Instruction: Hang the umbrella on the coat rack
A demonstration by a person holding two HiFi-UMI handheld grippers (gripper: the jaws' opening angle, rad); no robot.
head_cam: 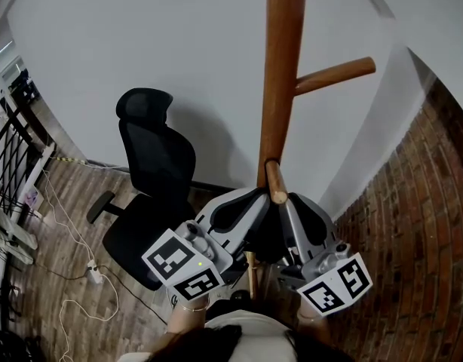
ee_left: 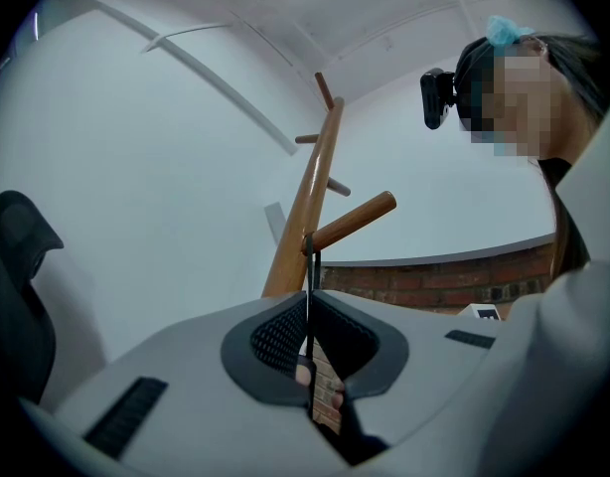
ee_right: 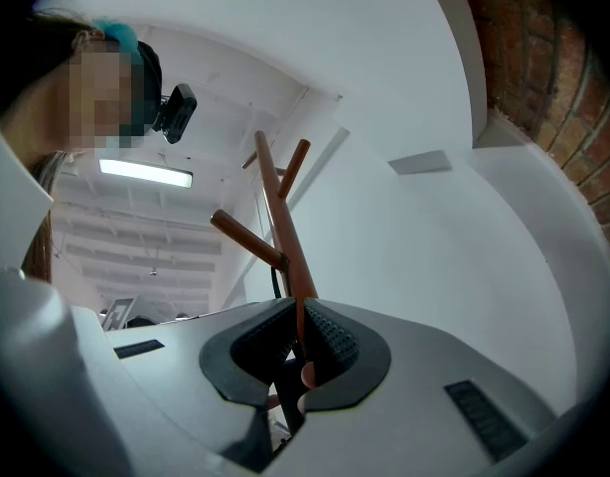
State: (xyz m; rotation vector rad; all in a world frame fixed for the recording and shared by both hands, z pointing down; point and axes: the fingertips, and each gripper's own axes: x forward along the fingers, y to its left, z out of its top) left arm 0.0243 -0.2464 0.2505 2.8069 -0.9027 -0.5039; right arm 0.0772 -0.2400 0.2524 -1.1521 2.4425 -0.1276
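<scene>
- Head view: both wrists enter from the bottom edge. Each carries its tool up and inward, so the left tongs [head_cam: 250, 206] and right tongs [head_cam: 292, 210] form a V that meets just under the lowest peg [head_cam: 275, 183] of the coat rack [head_cam: 280, 74].
- The marker cubes sit low and apart, the left one nearer the office chair [head_cam: 152, 187] and the right one nearer the brick wall [head_cam: 412, 225].
- Left gripper view: the left tongs [ee_left: 310, 311] are pressed together on a thin black umbrella strap [ee_left: 309, 281]. The strap runs straight up out of the slit.
- The top of the strap is looped over the peg [ee_left: 353, 221], close to where the peg joins the pole.
- Below the pads a dark shape fills the bottom of the gap. It looks like the umbrella [ee_left: 353, 440], hanging under the tongs, but most of it is hidden.
- Right gripper view: the right tongs [ee_right: 300, 316] are drawn almost together, with only a narrow slit between the pads.
- A black cord hangs from the peg [ee_right: 247, 238] and passes behind the edge of the nearer pad. Whether it lies inside the slit I cannot tell.
- The pole rises directly beyond the slit, very near the tips.
</scene>
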